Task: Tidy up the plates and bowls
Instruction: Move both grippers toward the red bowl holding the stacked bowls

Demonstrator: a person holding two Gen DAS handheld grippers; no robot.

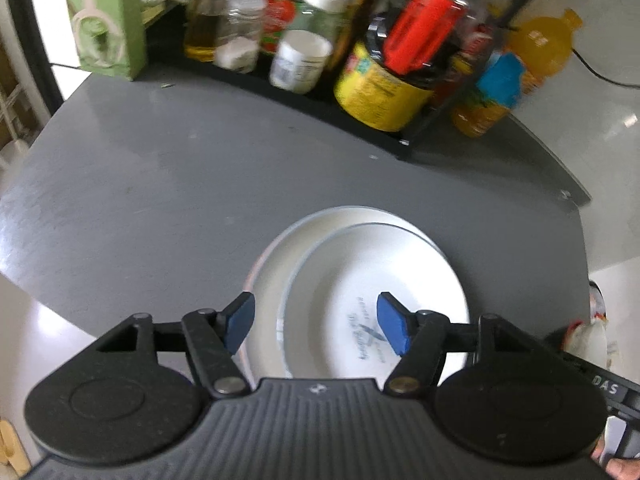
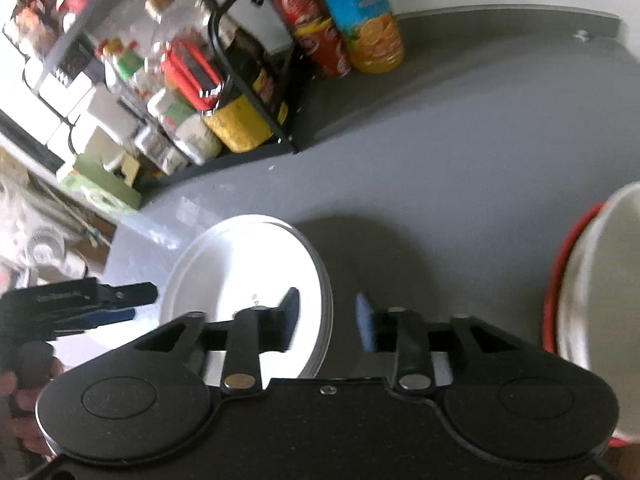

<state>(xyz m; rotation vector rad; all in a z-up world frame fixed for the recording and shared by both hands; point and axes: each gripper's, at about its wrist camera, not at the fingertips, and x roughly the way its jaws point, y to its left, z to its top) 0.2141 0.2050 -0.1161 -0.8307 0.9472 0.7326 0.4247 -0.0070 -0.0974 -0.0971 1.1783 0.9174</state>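
Two white plates are stacked on the grey table: a smaller plate (image 1: 372,280) with a blue print lies off-centre on a larger one (image 1: 272,276). My left gripper (image 1: 316,322) hovers open over their near edge, nothing between its blue pads. In the right wrist view the same plate stack (image 2: 248,276) sits at lower left, and my right gripper (image 2: 328,320) is open just above its right rim. The left gripper (image 2: 92,304) shows at the far left of that view. A white bowl with a red rim (image 2: 592,280) stands at the right edge.
A black wire rack (image 1: 304,92) of jars, bottles and a yellow can (image 1: 376,84) lines the back of the table (image 1: 160,184). An orange juice bottle (image 2: 368,16) and a red can (image 2: 312,20) stand beside it. A green box (image 1: 108,20) sits at the back left.
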